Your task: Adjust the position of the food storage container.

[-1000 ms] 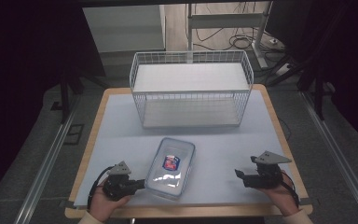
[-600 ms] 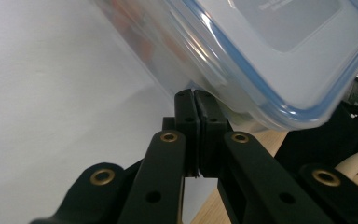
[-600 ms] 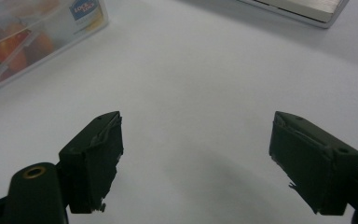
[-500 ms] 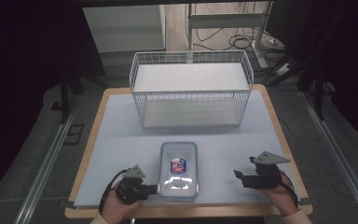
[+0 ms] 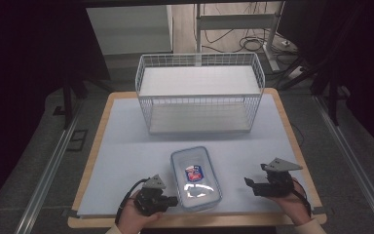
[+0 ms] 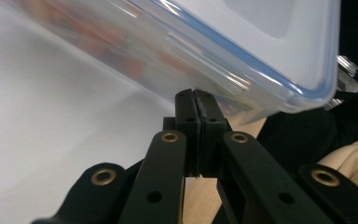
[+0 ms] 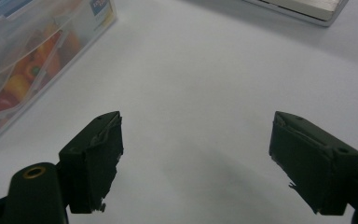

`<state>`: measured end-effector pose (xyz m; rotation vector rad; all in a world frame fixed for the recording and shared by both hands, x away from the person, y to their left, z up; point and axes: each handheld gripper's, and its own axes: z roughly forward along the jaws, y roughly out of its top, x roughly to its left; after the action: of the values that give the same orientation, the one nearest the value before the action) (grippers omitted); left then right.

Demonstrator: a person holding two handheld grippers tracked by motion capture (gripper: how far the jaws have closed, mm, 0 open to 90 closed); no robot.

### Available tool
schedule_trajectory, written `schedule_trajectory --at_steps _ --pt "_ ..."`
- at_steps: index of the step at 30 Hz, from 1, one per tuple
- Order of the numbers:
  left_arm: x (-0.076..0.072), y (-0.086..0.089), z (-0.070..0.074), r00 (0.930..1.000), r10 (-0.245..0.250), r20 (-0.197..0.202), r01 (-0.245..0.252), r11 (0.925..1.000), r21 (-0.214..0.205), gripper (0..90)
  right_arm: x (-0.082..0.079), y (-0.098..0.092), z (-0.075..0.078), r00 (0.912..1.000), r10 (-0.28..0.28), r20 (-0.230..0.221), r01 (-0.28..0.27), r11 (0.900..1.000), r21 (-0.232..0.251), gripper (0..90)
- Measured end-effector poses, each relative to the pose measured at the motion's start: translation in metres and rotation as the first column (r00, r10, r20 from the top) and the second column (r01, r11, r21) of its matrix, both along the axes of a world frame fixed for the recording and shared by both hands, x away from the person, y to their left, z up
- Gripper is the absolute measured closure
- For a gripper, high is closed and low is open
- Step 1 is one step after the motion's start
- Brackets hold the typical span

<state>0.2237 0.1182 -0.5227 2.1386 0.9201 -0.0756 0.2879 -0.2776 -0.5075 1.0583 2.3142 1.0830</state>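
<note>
The clear box (image 5: 195,178) with a blue-edged lid lies flat on the table (image 5: 126,146), near the front edge and about midway across, its long side running away from the person. A red and blue label shows through the lid.

Left tool (image 5: 174,200) sits at the box's near left corner, held low in the person's left hand (image 5: 139,217). In the left gripper view its jaws are pressed together, pad against pad, with their tips right at the lower edge of the box (image 6: 242,46); whether a thin lip is caught between them cannot be told.

Right tool (image 5: 247,184) rests to the right of the box, a little apart from it, in the right hand (image 5: 294,204). In the right gripper view its jaws stand wide apart over bare table, nothing between them; the box (image 7: 32,60) shows at the upper left, with coloured contents behind the clear wall.

A white wire basket (image 5: 199,92) stands at the back of the table, well apart from the box and both tools
</note>
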Motion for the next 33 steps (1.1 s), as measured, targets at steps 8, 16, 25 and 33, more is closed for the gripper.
schedule_trajectory --at_steps 8,16,25,33 --pt "-0.007 0.005 0.002 0.9992 -0.04 -0.006 0.04 0.9988 -0.028 89.8 0.0 -0.003 0.001 1.0 -0.006 0.004 0.006 1.0 0.004 17.5" --pt "-0.016 -0.003 0.004 0.9935 -0.114 0.008 0.114 0.992 -0.054 89.9 0.0 -0.004 0.002 0.9999 -0.01 0.008 0.01 0.9999 0.008 17.5" --pt "-0.013 -0.023 0.006 0.9878 -0.155 0.0 0.155 0.9849 -0.077 89.9 0.0 -0.003 0.001 0.9999 -0.011 0.005 0.011 0.9999 0.004 17.5" --pt "-0.008 -0.063 0.008 0.9754 -0.217 0.04 0.218 0.9751 -0.039 90.0 0.0 -0.005 0.004 0.9998 -0.012 0.013 0.011 0.9999 0.012 17.5"
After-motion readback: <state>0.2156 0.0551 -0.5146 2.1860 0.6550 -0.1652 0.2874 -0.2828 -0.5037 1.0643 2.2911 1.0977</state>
